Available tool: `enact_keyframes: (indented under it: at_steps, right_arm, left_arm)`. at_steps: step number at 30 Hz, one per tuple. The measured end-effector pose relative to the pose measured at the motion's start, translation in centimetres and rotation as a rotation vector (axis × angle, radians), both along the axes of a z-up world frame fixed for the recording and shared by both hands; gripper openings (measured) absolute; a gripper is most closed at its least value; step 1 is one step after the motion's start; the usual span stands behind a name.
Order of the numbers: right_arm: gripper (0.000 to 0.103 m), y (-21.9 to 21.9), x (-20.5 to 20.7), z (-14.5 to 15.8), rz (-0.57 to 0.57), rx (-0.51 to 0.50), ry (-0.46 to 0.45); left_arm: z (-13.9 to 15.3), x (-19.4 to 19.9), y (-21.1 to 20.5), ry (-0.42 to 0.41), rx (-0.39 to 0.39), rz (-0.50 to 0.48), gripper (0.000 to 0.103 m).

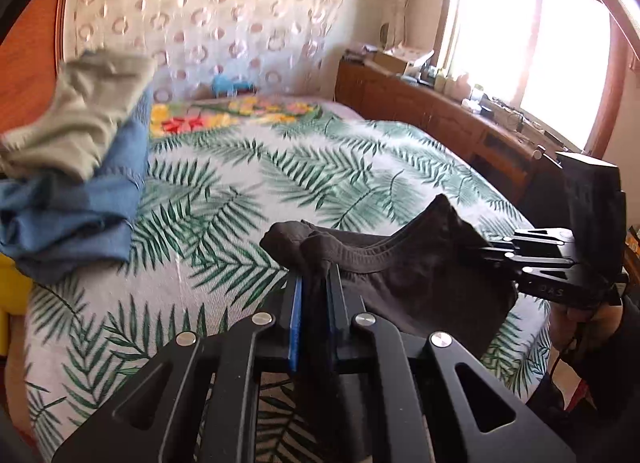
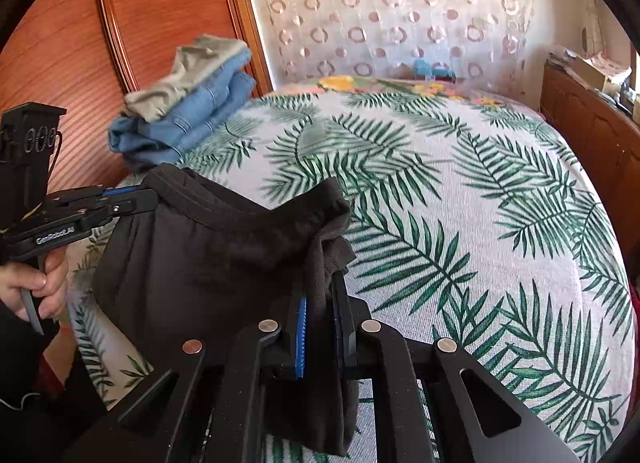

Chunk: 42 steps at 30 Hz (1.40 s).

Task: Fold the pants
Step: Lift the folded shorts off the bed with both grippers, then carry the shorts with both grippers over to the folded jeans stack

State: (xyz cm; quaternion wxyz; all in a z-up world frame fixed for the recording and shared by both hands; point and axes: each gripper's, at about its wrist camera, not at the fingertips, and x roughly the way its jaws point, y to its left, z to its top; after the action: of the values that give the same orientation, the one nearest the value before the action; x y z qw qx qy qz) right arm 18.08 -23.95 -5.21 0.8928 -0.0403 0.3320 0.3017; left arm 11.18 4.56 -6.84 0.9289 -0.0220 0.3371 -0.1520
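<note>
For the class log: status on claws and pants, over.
Left claw and right claw shut on black pants waistband. Pants lifted over bed. Folded clothes at headboard, clear.

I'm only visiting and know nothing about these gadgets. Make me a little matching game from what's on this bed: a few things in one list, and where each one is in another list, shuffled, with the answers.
Things
1. black pants
2. grey garment
3. blue clothes
4. small blue toy

Places
A. top of the pile by the wooden headboard
B. far end of the bed, near the curtain
C. clamped at the waistband by the left gripper and the right gripper
D. folded under the grey piece

Pairs: 1-C, 2-A, 3-D, 4-B
</note>
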Motion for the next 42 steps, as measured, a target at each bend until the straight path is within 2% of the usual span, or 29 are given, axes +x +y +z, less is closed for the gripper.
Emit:
enact_keyframes:
  at_steps: [9,13,22,32,42]
  right_arm:
    - [0.01,-0.8,-2.1,2.6,0.002,0.021,-0.088]
    - [0.01,-1.1,-3.2,4.4,0.01,0.033,-0.134]
    - [0.01,-1.4,-4.4,7.5,0.029,0.047,-0.221]
    - [0.01,0.4,-3.0,8.7,0.064,0.026,-0.262]
    - [0.01,3.3,-0.1,8.4,0.095,0.005,-0.25]
  left_arm:
    - [3.7,-2.2,-0.2,-0.109,0.01,0.008,0.01]
    - [5.5,-3.3,-0.3,-0.181,0.049,0.028,0.011]
    - [8.2,-4.5,-0.2,-0.257,0.057,0.033,0.011]
    - [7.7,-3.6,1.8,-0.255,0.038,0.08,0.011]
    - [6.8,-2.4,3.8,-0.237,0.023,0.124,0.011]
